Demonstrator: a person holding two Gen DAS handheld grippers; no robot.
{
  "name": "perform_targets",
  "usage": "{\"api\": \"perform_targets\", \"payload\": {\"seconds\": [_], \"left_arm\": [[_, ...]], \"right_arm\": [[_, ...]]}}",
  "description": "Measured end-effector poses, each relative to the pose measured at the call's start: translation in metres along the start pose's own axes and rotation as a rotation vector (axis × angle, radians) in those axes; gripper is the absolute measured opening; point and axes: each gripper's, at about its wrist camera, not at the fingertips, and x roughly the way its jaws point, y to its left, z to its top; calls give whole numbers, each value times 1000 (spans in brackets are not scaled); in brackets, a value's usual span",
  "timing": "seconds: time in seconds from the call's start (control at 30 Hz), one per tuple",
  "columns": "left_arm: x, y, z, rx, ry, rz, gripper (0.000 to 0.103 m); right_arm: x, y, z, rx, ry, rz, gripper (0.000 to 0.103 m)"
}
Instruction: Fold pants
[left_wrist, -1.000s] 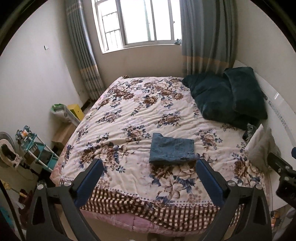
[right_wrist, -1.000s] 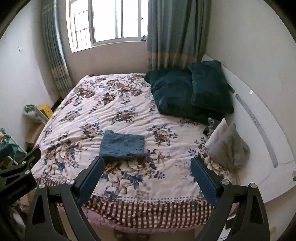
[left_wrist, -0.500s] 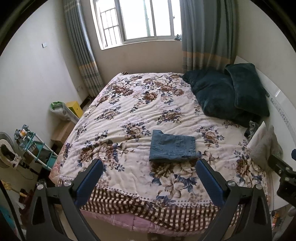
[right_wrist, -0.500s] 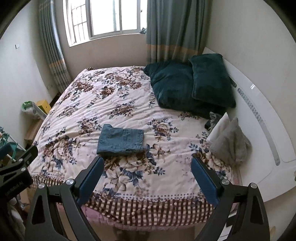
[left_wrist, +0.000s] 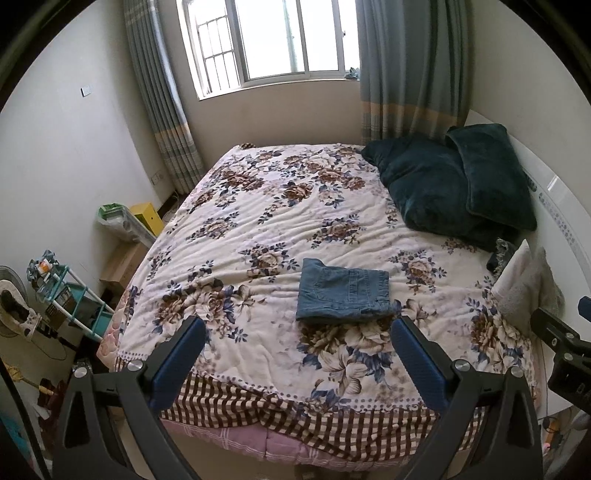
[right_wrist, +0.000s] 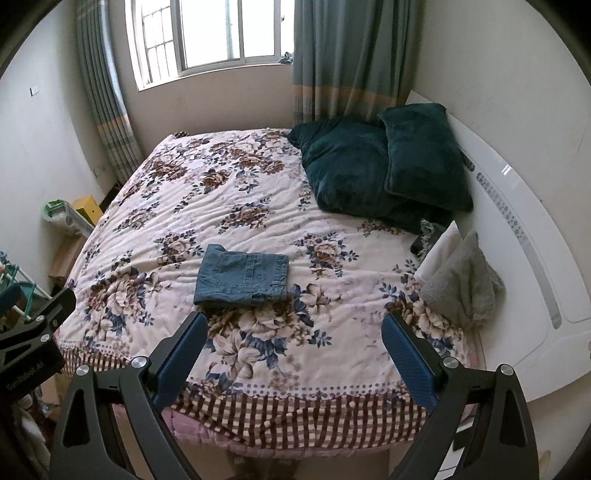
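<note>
Blue denim pants (left_wrist: 343, 291) lie folded into a small flat rectangle on the floral bedspread (left_wrist: 258, 206), near the bed's front half. They also show in the right wrist view (right_wrist: 243, 277). My left gripper (left_wrist: 297, 332) is open and empty, held high above the bed's foot edge, well short of the pants. My right gripper (right_wrist: 295, 332) is open and empty too, held high to the right of the pants. Part of the right gripper's body shows at the left wrist view's right edge (left_wrist: 565, 354).
Dark green pillows (left_wrist: 454, 184) and a grey towel (right_wrist: 465, 280) lie by the white headboard (right_wrist: 517, 206) on the right. A teal rack (left_wrist: 70, 295), a yellow box (left_wrist: 147, 218) and a cardboard box stand left of the bed. A curtained window (left_wrist: 273, 40) is behind.
Both grippers have drawn back and tilted slightly, so the bed and pants sit a little lower and farther in view. The pants have not moved. Both grippers stay open.
</note>
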Motion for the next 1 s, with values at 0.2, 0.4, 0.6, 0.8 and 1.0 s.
{"api": "perform_targets", "payload": {"seconds": [0.2,0.4,0.6,0.8,1.0], "left_arm": [[0,-2,0,5,-1,-2,103],[-1,0,0,3,-6,-6,103],[0,4,2,-5,-8,-2,103],[-1,6,2,-4,-9,-3,103],[-1,6,1,-4,-9,-2,103]], "right_arm": [[0,1,-1,0,0,4,97],[1,9,-5,-3,-2,16,97],[1,11,-3,-5,-1,20,97],[0,14,-4,-5,-5,22,98],[-3,20,-4,-12,-11,27,98]]}}
